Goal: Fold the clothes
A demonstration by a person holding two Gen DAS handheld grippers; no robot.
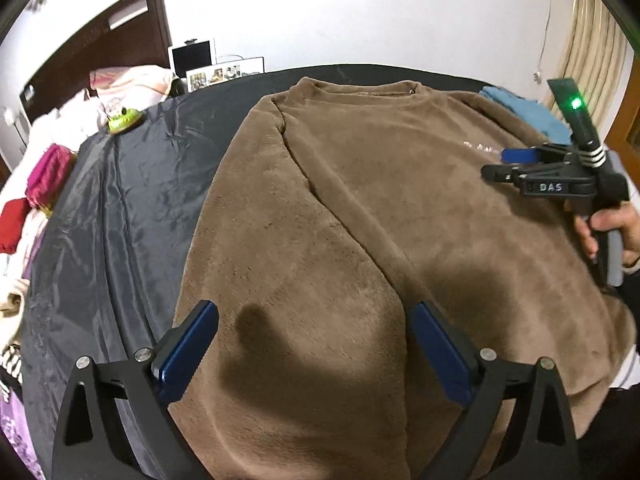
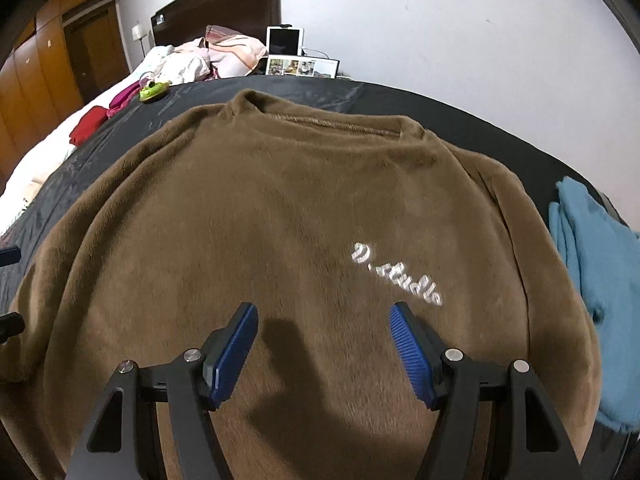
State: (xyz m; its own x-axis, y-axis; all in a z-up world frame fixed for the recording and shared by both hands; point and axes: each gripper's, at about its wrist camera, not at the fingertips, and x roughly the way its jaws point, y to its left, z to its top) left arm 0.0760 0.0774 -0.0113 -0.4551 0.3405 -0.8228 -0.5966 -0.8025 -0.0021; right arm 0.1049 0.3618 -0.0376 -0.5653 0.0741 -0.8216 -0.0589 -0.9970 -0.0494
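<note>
While both tongs hang wide open w/ nothing gripped, left tongs [image 1: 312,344] sit over the near sleeve area, right tongs [image 2: 324,344] over the chest. Sweater [image 2: 280,220] lies flat, front up, on the bed [image 1: 120,208]'s dark cover; left sleeve looks folded in, rest not yet done imo. Blue cloth [image 2: 592,280] just beside on the right. Far: clothes pile [image 1: 24,208], headboard [image 2: 224,0], white wall.

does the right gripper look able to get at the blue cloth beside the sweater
Probably yes. The right gripper hangs open over the brown sweater, and the blue cloth lies uncovered to its right, with nothing between them.
</note>
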